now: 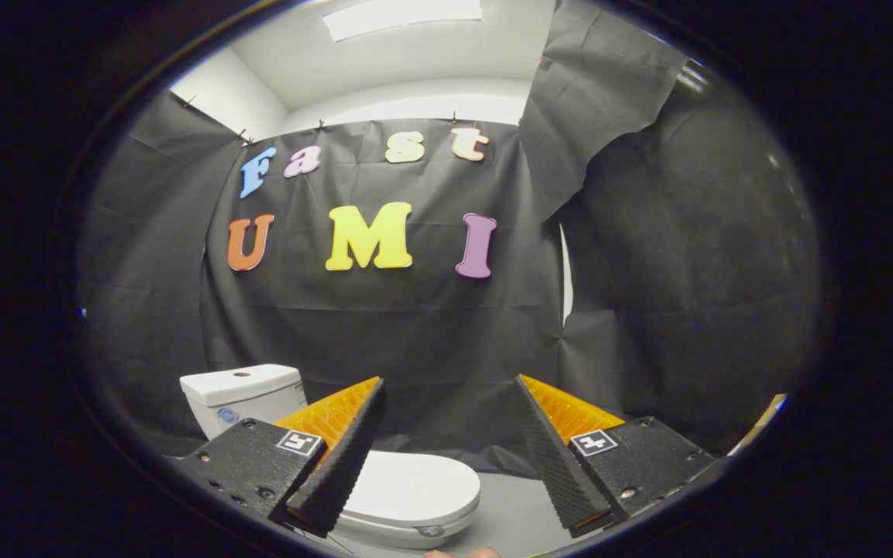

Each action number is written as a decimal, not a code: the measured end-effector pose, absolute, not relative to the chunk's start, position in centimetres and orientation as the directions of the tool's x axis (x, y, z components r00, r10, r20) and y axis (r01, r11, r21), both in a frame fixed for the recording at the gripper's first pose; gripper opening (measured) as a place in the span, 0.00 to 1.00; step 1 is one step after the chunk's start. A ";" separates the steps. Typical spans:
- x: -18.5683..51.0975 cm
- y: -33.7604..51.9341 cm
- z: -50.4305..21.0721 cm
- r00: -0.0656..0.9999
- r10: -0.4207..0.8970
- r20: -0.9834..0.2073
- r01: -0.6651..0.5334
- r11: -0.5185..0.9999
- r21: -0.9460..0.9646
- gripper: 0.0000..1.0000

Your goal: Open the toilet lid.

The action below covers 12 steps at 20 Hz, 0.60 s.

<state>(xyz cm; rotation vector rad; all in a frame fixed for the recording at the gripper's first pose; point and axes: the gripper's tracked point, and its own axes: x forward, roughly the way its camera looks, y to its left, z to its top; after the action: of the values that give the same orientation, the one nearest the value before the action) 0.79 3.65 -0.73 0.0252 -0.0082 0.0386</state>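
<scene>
Toilet lid (415, 488): white, closed flat on the bowl, rounded front edge free, with bare grey floor (516, 511) beside it. White tank (241, 395): behind the lid, against the black cloth wall (431, 333). Gripper (450, 387): fingers spread wide, holding nothing, above the lid, which lies below and between them, nearer the left finger (342, 457).

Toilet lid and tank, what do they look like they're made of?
Toilet lid: smooth white, faintly glossy, probably plastic. Tank: glossy white, likely ceramic, though the look leaves it open. The hand-held gripper is open above the shut lid.
</scene>
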 end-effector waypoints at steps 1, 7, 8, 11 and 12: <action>0.9 4.2 -0.9 0.999 0.051 0.000 -0.051 0.998 0.029 1.00; 1.7 5.5 -4.7 0.991 0.083 -0.105 -0.071 0.991 0.114 1.00; 1.8 5.5 -5.5 0.989 0.085 -0.122 -0.068 0.989 0.131 1.00; 1.6 5.8 -8.5 0.976 0.102 -0.191 -0.066 0.980 0.188 1.00; 1.6 5.9 -9.5 0.971 0.107 -0.216 -0.062 0.977 0.205 1.00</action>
<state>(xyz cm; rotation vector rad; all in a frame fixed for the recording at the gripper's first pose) 1.63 5.91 -9.48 0.1982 0.2277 0.0861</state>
